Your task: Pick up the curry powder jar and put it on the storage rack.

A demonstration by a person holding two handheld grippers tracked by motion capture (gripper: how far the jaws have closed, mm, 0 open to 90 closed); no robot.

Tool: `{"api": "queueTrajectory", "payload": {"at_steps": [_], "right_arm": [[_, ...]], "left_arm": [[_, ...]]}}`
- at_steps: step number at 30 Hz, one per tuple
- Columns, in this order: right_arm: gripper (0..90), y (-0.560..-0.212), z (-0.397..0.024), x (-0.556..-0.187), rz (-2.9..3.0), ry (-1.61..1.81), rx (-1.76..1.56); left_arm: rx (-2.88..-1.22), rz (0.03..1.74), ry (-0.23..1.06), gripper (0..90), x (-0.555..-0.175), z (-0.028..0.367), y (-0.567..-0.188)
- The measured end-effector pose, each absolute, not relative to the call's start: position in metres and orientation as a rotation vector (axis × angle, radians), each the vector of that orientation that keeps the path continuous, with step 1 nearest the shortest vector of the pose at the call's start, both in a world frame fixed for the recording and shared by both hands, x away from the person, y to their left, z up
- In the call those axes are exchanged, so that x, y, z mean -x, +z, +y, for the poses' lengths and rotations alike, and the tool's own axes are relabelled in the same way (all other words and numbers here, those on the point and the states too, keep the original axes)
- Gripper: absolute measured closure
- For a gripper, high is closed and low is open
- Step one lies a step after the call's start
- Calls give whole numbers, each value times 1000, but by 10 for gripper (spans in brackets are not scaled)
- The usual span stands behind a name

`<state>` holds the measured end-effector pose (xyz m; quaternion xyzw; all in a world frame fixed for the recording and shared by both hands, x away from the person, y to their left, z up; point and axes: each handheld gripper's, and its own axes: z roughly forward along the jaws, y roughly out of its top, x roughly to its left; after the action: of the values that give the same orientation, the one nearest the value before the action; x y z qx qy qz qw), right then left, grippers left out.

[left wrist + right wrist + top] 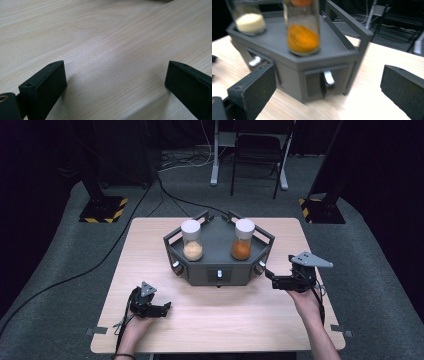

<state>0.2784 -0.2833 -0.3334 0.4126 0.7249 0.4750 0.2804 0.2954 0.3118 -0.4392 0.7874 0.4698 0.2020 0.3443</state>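
While the right gripper [270,276] comes in at the right front corner of the dark grey hexagonal rack [215,251], its jaws stand wide with nothing between them, aimed at the small drawer [325,82] set into that corner face. Seen from the right gripper view, the drawer's metal pull [328,78] sits almost centred between the two black jaws, a little way ahead, and the drawer front looks flush with the rack, so I judge it not yet opened. On the rack's top deck stand two clear jars with white lids: the jar of orange powder [243,240] on the right side, nearest this gripper, and the jar of pale grains [192,240] on the left. Both are upright and untouched. Two more pulls show in the high view, one on the front face [219,274] and one on the left corner [176,265], each apparently pushed in.

The left gripper [163,308] rests low over the bare wooden table [235,320] near the person's side, well apart from the rack, its jaws also spread wide and empty; its own view shows plain wood grain between them.

As I read it, the work is at its very start: the approach to the right drawer is under way, while gripping the pull, drawing it out and anything with the jars all remain to be done
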Motion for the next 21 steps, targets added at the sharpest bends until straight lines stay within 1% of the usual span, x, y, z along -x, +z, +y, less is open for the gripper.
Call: {"api": "queueTrajectory", "payload": {"at_steps": [9, 17, 21], "right_arm": [[0, -371, -299, -269, 1932, 1200, -1192], [0, -397, -312, -267, 1936, 1160, -1234], [0, -405, -315, -270, 1957, 1131, -1265]], "left_arm": [[-2044, 1223, 525, 33, -295, 312, -439], [-2044, 1223, 525, 33, -295, 312, -439], [-2044, 1223, 525, 33, -295, 312, -439]]}}
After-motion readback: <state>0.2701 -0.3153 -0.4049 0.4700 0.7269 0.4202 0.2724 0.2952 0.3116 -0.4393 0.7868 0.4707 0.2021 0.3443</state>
